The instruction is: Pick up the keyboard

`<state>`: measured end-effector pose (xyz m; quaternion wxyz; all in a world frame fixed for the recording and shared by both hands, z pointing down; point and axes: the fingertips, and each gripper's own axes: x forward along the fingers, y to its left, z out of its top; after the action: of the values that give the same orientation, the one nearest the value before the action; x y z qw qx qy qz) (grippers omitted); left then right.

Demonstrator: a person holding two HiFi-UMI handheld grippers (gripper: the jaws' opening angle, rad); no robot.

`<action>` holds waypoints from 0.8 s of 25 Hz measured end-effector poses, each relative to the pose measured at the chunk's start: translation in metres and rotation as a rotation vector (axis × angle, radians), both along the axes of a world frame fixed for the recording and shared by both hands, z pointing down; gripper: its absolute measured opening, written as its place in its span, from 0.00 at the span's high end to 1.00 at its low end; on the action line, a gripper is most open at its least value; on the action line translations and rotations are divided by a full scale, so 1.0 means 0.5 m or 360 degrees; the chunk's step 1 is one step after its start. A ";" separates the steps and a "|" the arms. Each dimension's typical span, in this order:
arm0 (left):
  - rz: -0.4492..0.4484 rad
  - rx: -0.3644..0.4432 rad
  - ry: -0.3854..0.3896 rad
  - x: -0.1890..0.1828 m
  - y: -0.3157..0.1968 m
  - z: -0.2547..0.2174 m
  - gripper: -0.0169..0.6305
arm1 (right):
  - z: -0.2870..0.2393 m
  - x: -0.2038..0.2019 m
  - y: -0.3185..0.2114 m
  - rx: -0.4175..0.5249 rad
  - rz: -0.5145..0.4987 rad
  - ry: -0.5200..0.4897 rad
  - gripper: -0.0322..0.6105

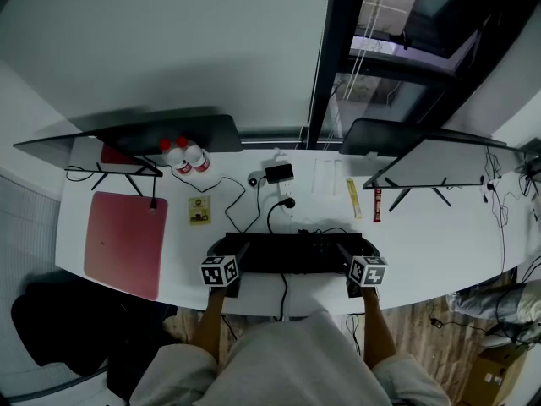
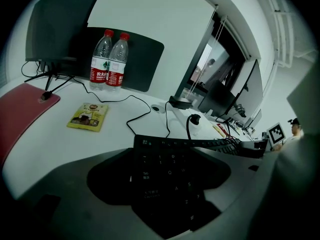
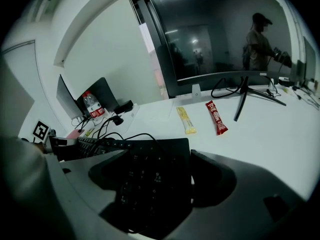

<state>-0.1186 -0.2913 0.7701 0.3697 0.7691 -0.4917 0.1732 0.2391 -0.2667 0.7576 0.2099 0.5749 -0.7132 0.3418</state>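
**Both grippers at the ends of the keyboard**

The black keyboard (image 1: pixel 292 252) (image 2: pixel 170 169) (image 3: pixel 150 174) lies on the white desk (image 1: pixel 423 227), close to its front edge and directly before the person.

The left gripper (image 1: pixel 237 254) (image 2: pixel 165 184) is at the keyboard's left end. Its jaws are wide apart and closed against the front and back edges of that end.

The right gripper (image 1: pixel 351 254) (image 3: pixel 155 184) is around the right end. Its jaws are also wide, but a thin strip of desk shows between one jaw and the keyboard edge, so it does not hold yet.

A black cable (image 1: pixel 283 294) runs from the keyboard over the front edge of the desk. Behind the keyboard are a yellow packet (image 1: pixel 199 211) (image 2: pixel 89 116) and two water bottles (image 1: pixel 186 156) (image 2: pixel 110 59). A red mat (image 1: pixel 127 244) lies well to the left.
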 end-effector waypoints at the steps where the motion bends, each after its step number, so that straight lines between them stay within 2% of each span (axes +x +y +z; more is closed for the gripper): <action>1: -0.0002 0.0008 0.0005 0.000 0.002 -0.006 0.48 | -0.006 0.001 0.001 0.0014 -0.0003 0.0003 0.37; 6: -0.0006 0.0080 0.0026 -0.002 0.000 -0.046 0.48 | -0.055 -0.002 -0.007 0.0097 -0.0029 0.0028 0.37; 20: 0.0012 0.0406 0.0056 -0.012 -0.069 -0.223 0.48 | -0.239 -0.014 -0.056 0.0447 -0.0011 0.0074 0.37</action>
<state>-0.1248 -0.3256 0.6585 0.2768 0.8146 -0.5004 0.0969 0.2322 -0.2946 0.6381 0.1451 0.6038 -0.7510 0.2245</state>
